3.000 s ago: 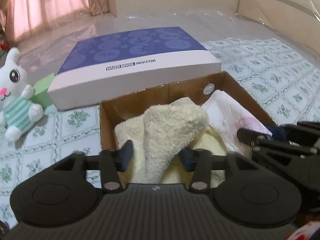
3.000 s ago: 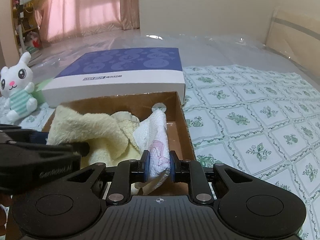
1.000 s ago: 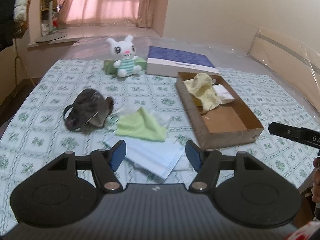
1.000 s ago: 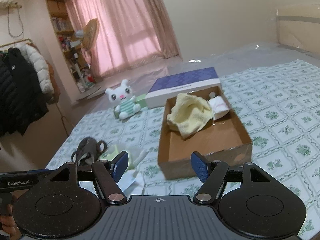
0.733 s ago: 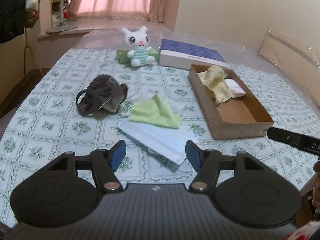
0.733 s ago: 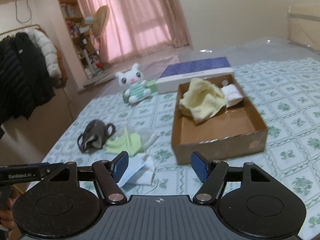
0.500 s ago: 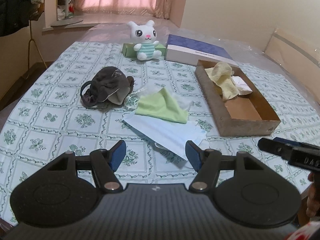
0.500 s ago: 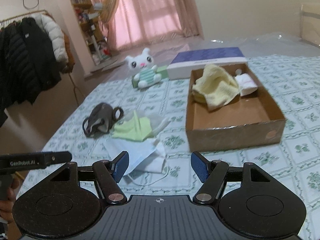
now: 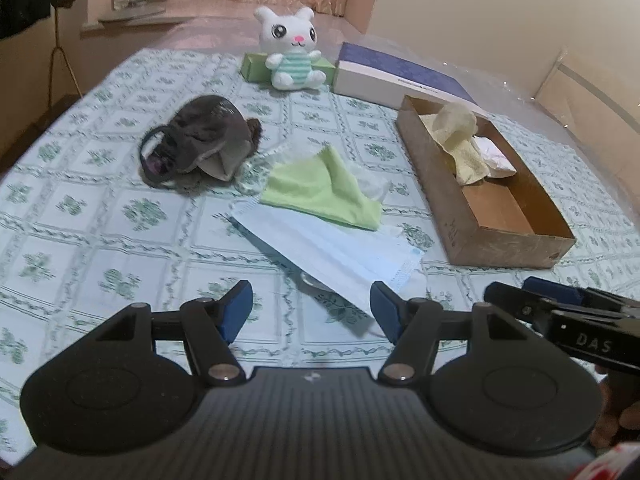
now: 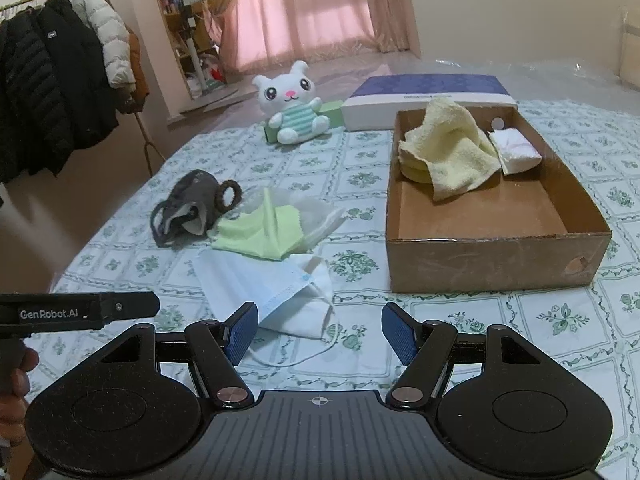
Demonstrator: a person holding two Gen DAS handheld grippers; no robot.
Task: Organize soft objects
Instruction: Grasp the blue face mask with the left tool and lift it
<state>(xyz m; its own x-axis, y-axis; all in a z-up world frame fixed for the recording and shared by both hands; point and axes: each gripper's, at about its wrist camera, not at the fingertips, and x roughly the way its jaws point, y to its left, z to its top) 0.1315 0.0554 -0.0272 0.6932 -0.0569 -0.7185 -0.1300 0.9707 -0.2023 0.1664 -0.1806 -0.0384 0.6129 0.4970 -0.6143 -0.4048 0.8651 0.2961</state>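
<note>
Change: pulled back from the cardboard box point(image 10: 496, 256) since three seconds ago; yellow towel point(image 10: 448, 152) and white folded cloth point(image 10: 516, 152) now left inside at its far end.
Meaning: two items stowed, likely reaching for the next.
Left gripper point(image 9: 311, 312): spread wide, empty, just short of the blue face mask point(image 9: 328, 248).
Right gripper point(image 10: 316, 334): spread wide, empty, mask's near edge between its fingers.
Remaining: green cloth point(image 9: 324, 194) overlapping the mask, dark grey mask point(image 9: 196, 146) beyond, left of the box.
</note>
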